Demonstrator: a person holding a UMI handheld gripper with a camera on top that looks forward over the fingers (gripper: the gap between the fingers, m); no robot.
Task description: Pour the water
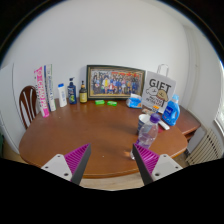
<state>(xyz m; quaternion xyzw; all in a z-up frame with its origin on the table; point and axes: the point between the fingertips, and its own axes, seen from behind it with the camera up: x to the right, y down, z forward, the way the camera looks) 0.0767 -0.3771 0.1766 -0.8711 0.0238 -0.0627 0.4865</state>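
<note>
A clear plastic water bottle [148, 130] with a purple cap stands on the round wooden table [90, 130], toward its right side. Just behind it sits a blue object [170, 112], maybe a cup or container. My gripper [111, 163] hovers at the table's near edge, open wide, with nothing between its magenta-padded fingers [77, 160]. The bottle stands ahead of the right finger and a little beyond it.
Along the far edge stand a framed photo [115, 81], a white "GIFT" bag [157, 89], a dark blue bottle [72, 92], a white bottle [61, 96] and pink boxes [42, 90]. A wooden chair [27, 103] is at the left, a radiator [205, 146] at the right.
</note>
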